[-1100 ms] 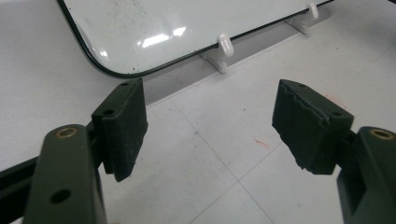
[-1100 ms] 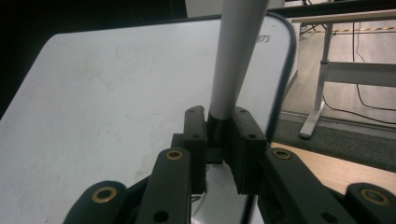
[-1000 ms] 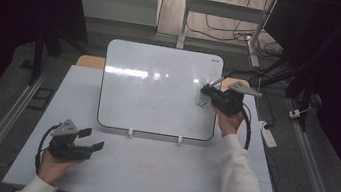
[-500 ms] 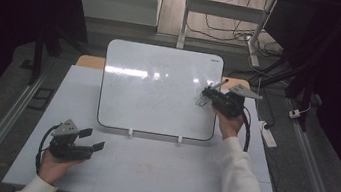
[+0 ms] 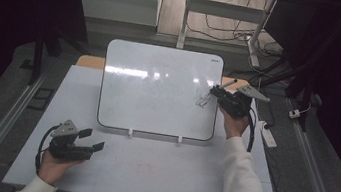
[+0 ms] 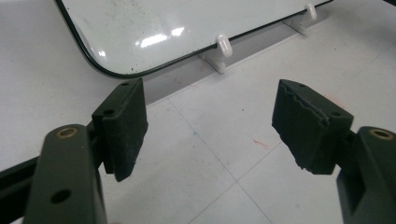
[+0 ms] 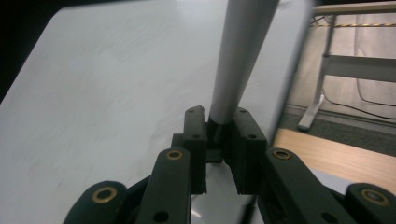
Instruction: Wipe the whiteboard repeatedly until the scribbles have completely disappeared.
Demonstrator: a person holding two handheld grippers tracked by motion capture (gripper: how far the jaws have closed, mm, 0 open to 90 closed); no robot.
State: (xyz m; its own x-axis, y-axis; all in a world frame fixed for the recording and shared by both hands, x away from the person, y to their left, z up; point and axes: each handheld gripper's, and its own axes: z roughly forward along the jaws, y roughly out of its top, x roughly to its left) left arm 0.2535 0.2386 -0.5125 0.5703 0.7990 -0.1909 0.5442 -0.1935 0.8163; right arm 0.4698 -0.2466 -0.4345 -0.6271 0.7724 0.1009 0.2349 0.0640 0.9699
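High view: the right gripper point(image 5: 220, 94) is up at the right edge of the whiteboard point(image 5: 159, 89), jaws clamped on a marker point(image 5: 228, 83) that slants up and away from the board; faint scribbles sit on the board just beside the jaws; the left gripper point(image 5: 92, 140) rests low on the white table point(image 5: 158, 167), near its front left corner, jaws apart. Left gripper view: two black pads point(image 6: 122, 126) stand wide with nothing between them; the whiteboard's bottom corner lies ahead. Right gripper view: jaws pinch the grey marker point(image 7: 238, 60) at its base, the whiteboard point(image 7: 116, 93) close behind.
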